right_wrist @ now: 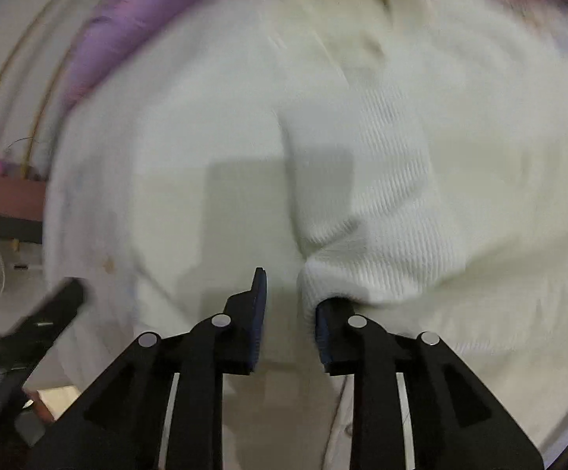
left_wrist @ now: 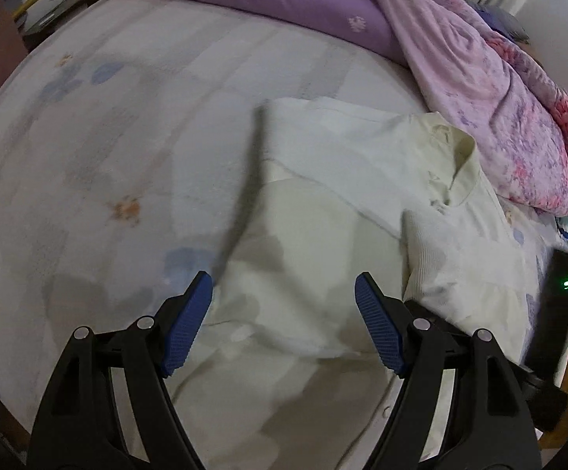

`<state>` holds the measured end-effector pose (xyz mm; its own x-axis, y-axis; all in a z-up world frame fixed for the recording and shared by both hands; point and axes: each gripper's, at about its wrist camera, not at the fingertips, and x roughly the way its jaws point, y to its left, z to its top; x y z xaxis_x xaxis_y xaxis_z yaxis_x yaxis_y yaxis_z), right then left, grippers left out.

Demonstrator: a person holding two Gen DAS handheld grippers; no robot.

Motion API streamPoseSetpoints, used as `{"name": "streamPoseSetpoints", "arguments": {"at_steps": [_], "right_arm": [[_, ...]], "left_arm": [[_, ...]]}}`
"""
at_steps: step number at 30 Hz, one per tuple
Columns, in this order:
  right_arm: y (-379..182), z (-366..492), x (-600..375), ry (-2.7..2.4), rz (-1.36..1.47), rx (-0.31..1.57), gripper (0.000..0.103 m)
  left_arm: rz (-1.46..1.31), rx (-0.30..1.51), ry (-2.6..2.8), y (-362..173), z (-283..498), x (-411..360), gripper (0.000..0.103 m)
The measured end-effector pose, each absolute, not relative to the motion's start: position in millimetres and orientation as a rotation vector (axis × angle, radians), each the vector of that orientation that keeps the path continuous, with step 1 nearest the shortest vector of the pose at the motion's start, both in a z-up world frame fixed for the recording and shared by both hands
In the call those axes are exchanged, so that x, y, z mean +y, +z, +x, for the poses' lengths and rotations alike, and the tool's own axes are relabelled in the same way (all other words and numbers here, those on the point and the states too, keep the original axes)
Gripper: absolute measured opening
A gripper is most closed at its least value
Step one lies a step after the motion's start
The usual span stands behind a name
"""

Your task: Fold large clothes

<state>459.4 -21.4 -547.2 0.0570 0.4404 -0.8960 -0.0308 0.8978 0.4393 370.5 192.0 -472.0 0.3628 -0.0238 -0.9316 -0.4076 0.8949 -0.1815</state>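
Pale floral bedsheet [left_wrist: 88,164] fills the near ground, and over it the left gripper [left_wrist: 284,305] hangs with its blue pads spread wide and nothing between them. Just beyond lies the cream garment [left_wrist: 342,196], partly folded, collar toward the quilt. The right gripper [right_wrist: 287,313] has its jaws a little apart, the ribbed sleeve cuff [right_wrist: 362,235] draped against one pad but not pinched. A sleeve fold looks just laid; next likely comes gripping the hem to double the body. Farther back sit a purple pillow [left_wrist: 264,4] and pink quilt [left_wrist: 499,90].
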Motion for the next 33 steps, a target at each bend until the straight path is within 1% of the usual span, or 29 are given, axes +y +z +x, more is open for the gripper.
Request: {"name": "streamPoseSetpoints", "arguments": {"at_steps": [1, 2, 3, 5, 9, 12, 14, 16, 17, 18, 19, 21, 23, 25, 28, 29, 30, 32, 33], "right_arm": [[-547.8, 456.9, -25.4, 0.358, 0.367, 1.48, 0.024], [-545.9, 454.5, -32.7, 0.355, 0.413, 1.479, 0.031], [-543.2, 451.8, -40.3, 0.35, 0.45, 1.489, 0.047], [-534.4, 443.2, -56.6, 0.347, 0.499, 1.481, 0.062], [-508.8, 429.1, -102.6, 0.326, 0.528, 1.415, 0.062], [-488.1, 422.1, -152.7, 0.242, 0.489, 1.305, 0.062], [-483.7, 424.7, -181.2, 0.19, 0.467, 1.253, 0.062], [-488.2, 432.2, -212.0, 0.163, 0.484, 1.225, 0.044], [-492.7, 433.5, -222.4, 0.154, 0.489, 1.223, 0.025], [-499.3, 439.5, -230.7, 0.142, 0.489, 1.226, 0.009], [-509.4, 444.3, -239.3, 0.13, 0.492, 1.236, 0.006], [-528.7, 448.5, -261.2, 0.117, 0.512, 1.29, 0.005], [-552.8, 450.9, -273.3, 0.11, 0.561, 1.351, 0.005], [-571.5, 451.8, -278.5, 0.124, 0.598, 1.401, 0.002], [-579.9, 449.9, -278.7, 0.153, 0.61, 1.41, 0.002], [-580.3, 449.1, -279.4, 0.158, 0.615, 1.41, 0.002], [-581.0, 449.3, -279.5, 0.164, 0.623, 1.411, 0.002], [-582.6, 450.9, -281.1, 0.173, 0.636, 1.413, 0.002], [-582.4, 448.1, -284.3, 0.176, 0.64, 1.415, 0.002]], "left_arm": [[-0.421, 1.183, 0.256, -472.1, 366.6, 195.1, 0.076], [-0.423, 1.18, 0.255, -472.1, 363.6, 196.6, 0.076], [-0.429, 1.18, 0.246, -472.3, 361.3, 196.7, 0.076], [-0.435, 1.191, 0.237, -473.2, 359.1, 193.9, 0.076], [-0.409, 1.191, 0.182, -472.8, 365.5, 168.4, 0.076], [-0.349, 1.209, 0.089, -475.4, 378.9, 126.2, 0.076], [-0.288, 1.225, 0.008, -479.8, 391.5, 87.8, 0.076], [-0.205, 1.23, -0.064, -483.1, 404.5, 46.9, 0.076], [-0.149, 1.226, -0.093, -485.1, 411.6, 23.4, 0.076], [-0.12, 1.227, -0.109, -487.6, 414.6, 10.7, 0.076], [-0.07, 1.236, -0.136, -493.7, 420.9, -10.5, 0.076], [0.009, 1.261, -0.151, -508.5, 430.9, -40.4, 0.076], [0.066, 1.286, -0.144, -525.5, 437.0, -58.7, 0.076], [0.116, 1.329, -0.137, -543.7, 442.6, -71.2, 0.076], [0.227, 1.359, -0.114, -567.6, 448.0, -84.1, 0.078], [0.25, 1.354, -0.105, -572.4, 448.7, -85.0, 0.077], [0.254, 1.329, -0.086, -572.6, 449.6, -82.9, 0.073], [0.226, 1.313, -0.044, -569.5, 452.8, -70.9, 0.03], [0.192, 1.307, -0.032, -566.1, 454.0, -62.9, 0.023]]}}
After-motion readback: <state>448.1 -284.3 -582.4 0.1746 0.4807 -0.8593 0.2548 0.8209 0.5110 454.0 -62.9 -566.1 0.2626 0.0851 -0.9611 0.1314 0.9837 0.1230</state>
